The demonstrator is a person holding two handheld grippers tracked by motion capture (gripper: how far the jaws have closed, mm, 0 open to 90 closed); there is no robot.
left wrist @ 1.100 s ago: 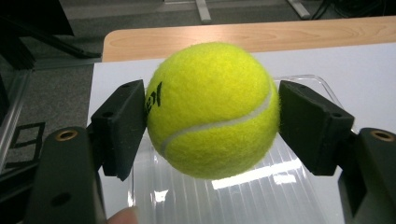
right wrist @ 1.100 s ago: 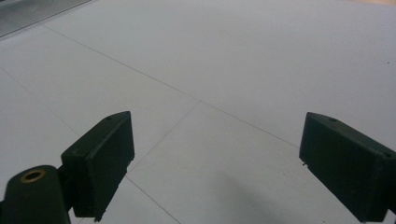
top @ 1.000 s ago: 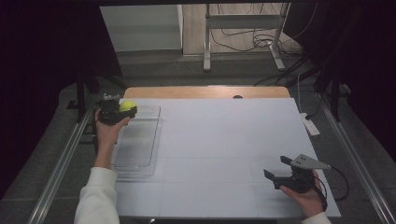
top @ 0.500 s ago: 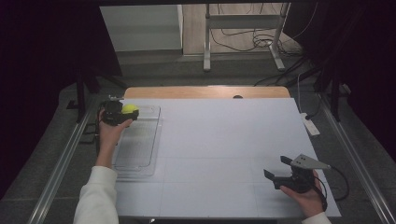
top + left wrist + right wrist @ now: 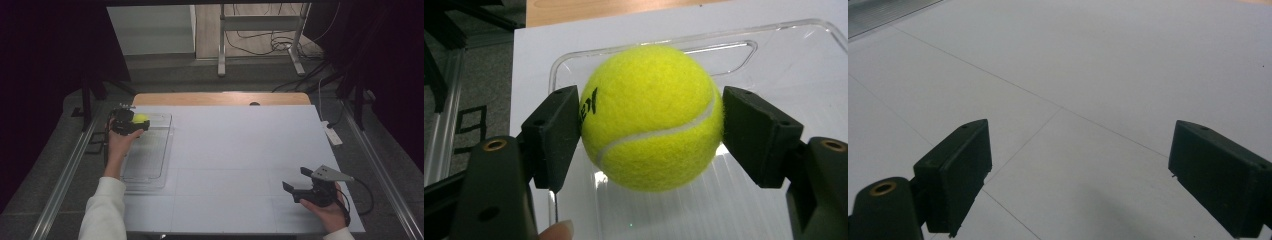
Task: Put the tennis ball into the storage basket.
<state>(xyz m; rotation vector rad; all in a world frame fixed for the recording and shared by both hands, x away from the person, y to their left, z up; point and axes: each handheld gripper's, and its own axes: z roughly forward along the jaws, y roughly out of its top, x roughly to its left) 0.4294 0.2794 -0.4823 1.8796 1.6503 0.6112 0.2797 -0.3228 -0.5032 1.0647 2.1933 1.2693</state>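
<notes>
A yellow tennis ball (image 5: 142, 119) (image 5: 649, 115) sits between the black jaws of my left gripper (image 5: 139, 122) (image 5: 651, 137), which is shut on it. Both pads press the ball's sides. The ball hangs just above the far end of a clear plastic tray (image 5: 150, 167) (image 5: 789, 65) at the table's left. My right gripper (image 5: 296, 178) (image 5: 1078, 175) stands open near the front right of the white table (image 5: 240, 145), with nothing between its jaws and only bare tabletop (image 5: 1098, 75) under it.
A wooden strip (image 5: 215, 98) runs along the table's far edge. A white power strip (image 5: 331, 134) lies off the right side. Metal rails (image 5: 65, 170) flank the table, and a stand with cables (image 5: 260, 45) is on the floor beyond.
My left gripper has carried the tennis ball a little to the right, from the tray's far left corner to over its far end. The right gripper has stayed put.
</notes>
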